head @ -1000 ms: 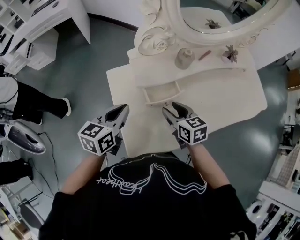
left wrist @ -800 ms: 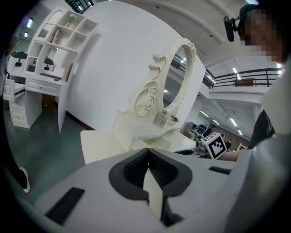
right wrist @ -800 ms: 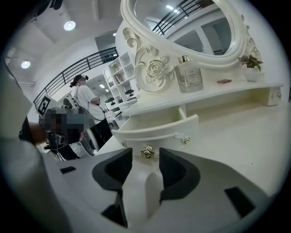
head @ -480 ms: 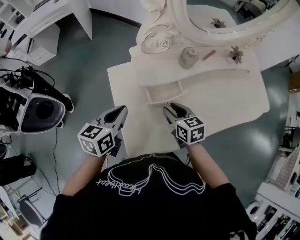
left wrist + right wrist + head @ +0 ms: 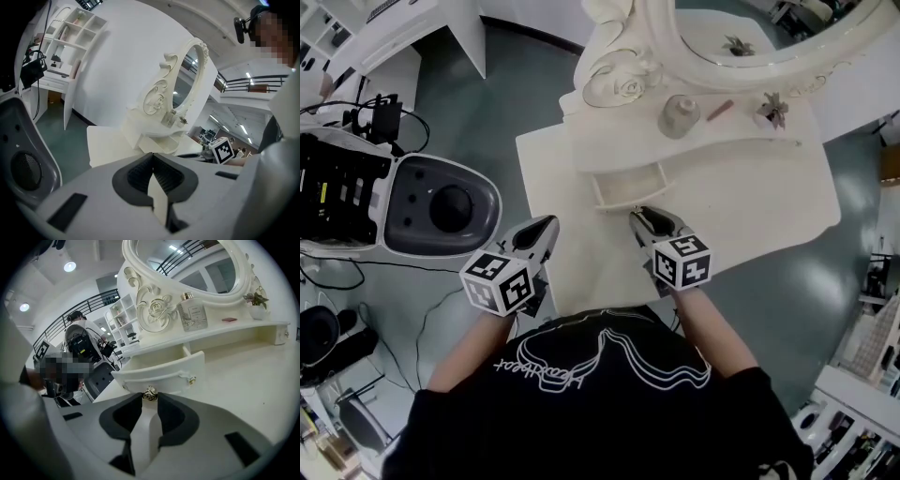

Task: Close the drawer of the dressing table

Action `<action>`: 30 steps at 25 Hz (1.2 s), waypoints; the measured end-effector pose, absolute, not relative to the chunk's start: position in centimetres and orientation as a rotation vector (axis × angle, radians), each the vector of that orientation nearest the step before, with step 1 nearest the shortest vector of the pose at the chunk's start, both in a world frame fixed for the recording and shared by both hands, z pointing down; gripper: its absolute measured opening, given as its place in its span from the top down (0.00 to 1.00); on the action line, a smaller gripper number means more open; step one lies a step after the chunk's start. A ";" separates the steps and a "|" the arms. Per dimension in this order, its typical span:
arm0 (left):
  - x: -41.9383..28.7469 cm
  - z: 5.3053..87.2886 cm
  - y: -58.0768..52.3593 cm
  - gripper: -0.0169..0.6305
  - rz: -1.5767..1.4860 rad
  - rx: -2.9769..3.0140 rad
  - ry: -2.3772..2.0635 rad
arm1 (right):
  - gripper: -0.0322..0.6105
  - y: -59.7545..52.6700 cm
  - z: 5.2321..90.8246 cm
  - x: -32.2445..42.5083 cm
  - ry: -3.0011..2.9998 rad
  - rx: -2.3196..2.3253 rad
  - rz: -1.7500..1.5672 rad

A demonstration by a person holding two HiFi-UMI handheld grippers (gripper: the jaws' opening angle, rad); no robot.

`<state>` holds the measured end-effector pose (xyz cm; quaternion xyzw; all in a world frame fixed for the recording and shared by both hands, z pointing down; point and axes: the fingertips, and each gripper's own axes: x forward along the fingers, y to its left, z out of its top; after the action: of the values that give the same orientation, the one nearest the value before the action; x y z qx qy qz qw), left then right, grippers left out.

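The white dressing table has a small drawer pulled out under its shelf. In the right gripper view the drawer front carries two gold knobs, and the left knob sits right between my right gripper's fingertips. Those jaws are closing around the knob, with only a thin gap left on each side. From the head view, the right gripper points at the drawer's front edge. My left gripper hovers over the table's left part, shut and empty; in its own view the left gripper has its tips together.
A perfume bottle, a small potted plant and a red stick stand on the shelf below the oval mirror. A grey wheeled machine with cables stands on the floor to the table's left.
The right gripper's jaws have narrowed around the drawer knob. The grey machine has rolled in from the left, nearer to the table. Both hands have barely moved.
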<state>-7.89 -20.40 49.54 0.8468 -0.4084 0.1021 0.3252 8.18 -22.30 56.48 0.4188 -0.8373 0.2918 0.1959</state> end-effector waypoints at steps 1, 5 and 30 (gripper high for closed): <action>-7.9 49.6 -20.4 0.97 0.269 2.219 -1.071 | 0.79 -22.3 56.5 8.2 -2.346 1.172 0.818; -7.9 49.8 -20.7 0.97 0.276 2.216 -1.076 | 0.79 -22.4 56.4 8.2 -2.349 1.168 0.814; -8.5 50.2 -21.3 0.97 0.277 2.191 -1.082 | 0.79 -24.0 55.6 6.9 -2.360 1.132 0.763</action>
<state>-8.52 -21.27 50.23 0.8395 -0.4148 0.1060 0.3346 6.92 -24.01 55.57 0.4064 -0.8469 0.2740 0.2060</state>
